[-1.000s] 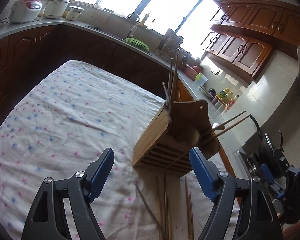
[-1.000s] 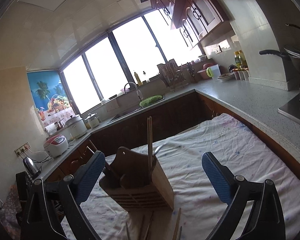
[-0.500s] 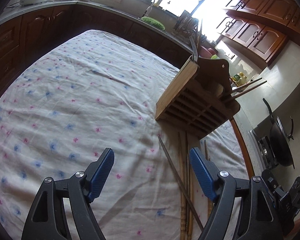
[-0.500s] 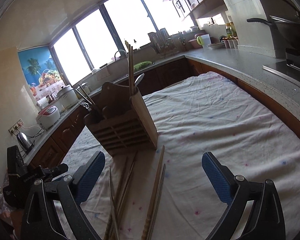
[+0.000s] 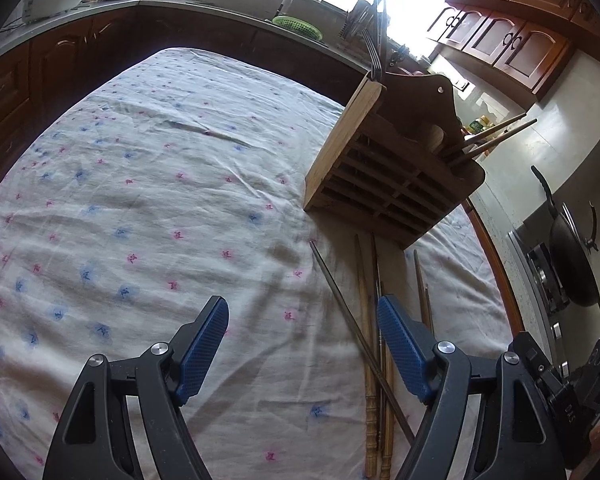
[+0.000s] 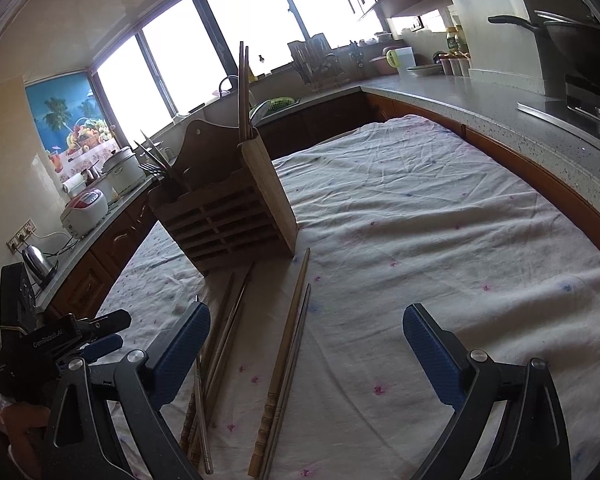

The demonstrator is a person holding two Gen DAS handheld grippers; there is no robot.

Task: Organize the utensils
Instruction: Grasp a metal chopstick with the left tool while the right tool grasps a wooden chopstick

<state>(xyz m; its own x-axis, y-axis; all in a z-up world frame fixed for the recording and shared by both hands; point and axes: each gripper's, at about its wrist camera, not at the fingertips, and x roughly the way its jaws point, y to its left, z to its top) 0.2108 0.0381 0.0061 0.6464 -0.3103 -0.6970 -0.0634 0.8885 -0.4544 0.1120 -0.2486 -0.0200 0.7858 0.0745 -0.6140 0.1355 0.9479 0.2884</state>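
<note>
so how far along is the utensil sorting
Partly done: forks and two chopsticks already stand in the wooden holder. Nothing is in hand; the left gripper and right gripper are both open and empty. Several loose chopsticks on the tablecloth are left.

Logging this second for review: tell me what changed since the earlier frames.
Both grippers tipped down toward the loose chopsticks on the cloth; the left gripper and right gripper now hang over them. Nothing was gripped or released. Both stay open, and the wooden holder and its contents are unmoved.
</note>
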